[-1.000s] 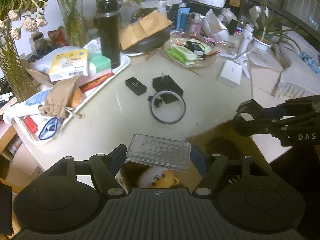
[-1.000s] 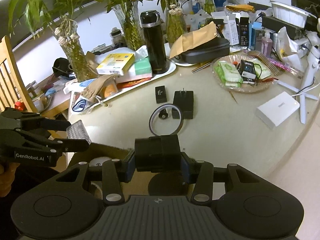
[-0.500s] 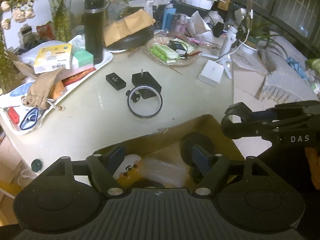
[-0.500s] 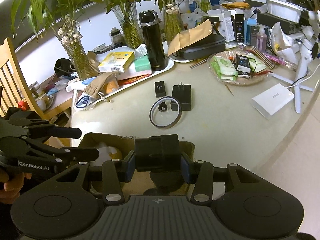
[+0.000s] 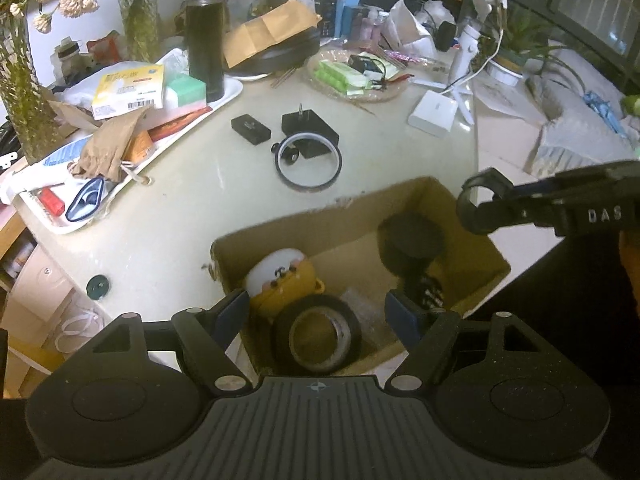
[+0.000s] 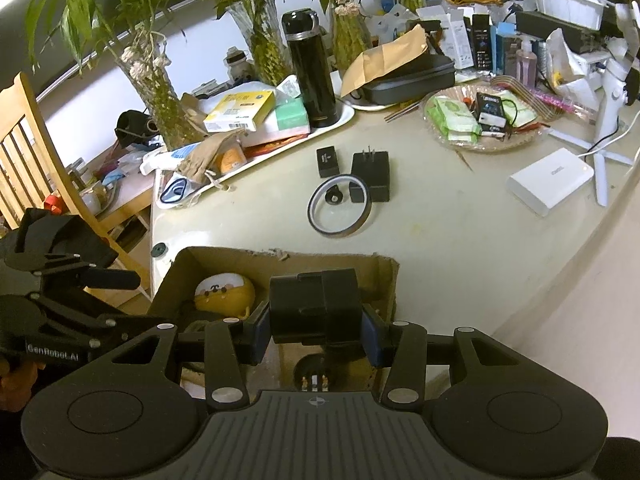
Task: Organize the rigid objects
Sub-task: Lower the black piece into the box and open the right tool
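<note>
A black block-shaped device [image 6: 314, 307] is being gripped between the pads of the right gripper [image 6: 316, 330] above the cardboard box [image 5: 280, 236]. The left gripper [image 5: 318, 312] is being held open, nothing between its fingers, over the tape roll [image 5: 318, 334] inside.

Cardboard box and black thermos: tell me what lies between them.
In the right wrist view, between the cardboard box and black thermos lie a black ring and two black adapters.

A black flask [image 6: 310, 76] stands on the white tray [image 6: 344, 118] near the table's back edge, beside vases of greenery [image 6: 262, 40].
</note>
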`<state>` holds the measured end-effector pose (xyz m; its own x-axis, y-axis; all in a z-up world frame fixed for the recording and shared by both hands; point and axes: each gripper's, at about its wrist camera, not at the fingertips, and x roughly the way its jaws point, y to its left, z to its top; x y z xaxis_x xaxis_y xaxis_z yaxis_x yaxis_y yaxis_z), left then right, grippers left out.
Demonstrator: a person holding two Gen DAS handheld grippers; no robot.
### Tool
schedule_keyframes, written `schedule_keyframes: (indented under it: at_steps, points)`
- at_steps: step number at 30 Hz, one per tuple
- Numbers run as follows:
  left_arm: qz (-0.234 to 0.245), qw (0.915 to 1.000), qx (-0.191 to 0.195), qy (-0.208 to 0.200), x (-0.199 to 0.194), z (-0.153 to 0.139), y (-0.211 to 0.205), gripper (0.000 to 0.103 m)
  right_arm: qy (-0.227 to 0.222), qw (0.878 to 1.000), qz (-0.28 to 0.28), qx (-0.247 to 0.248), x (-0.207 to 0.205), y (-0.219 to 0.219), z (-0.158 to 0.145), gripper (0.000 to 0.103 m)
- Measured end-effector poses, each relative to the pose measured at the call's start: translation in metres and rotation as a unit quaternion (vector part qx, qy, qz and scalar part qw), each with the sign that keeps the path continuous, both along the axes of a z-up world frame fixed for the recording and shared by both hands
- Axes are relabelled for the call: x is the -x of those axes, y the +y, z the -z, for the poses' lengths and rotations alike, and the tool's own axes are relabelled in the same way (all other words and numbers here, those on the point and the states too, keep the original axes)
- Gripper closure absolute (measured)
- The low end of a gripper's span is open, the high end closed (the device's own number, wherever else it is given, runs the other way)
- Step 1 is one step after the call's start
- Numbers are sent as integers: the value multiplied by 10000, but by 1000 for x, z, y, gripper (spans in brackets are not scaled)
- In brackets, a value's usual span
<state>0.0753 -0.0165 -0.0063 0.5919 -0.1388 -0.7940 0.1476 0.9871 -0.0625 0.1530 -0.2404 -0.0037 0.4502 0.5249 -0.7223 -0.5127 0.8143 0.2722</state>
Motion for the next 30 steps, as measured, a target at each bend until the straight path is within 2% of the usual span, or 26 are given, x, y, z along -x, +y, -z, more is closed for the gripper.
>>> schedule_keyframes:
  at_steps: [16,30]
  points:
    - [32,9998,-152,-129,8,2,-8,29,184,9995,-203,129,-1,22,13,54]
    - [-143,9998,-87,-136,7,2,3,29,116,9991,-388,142,-15,48,8,54]
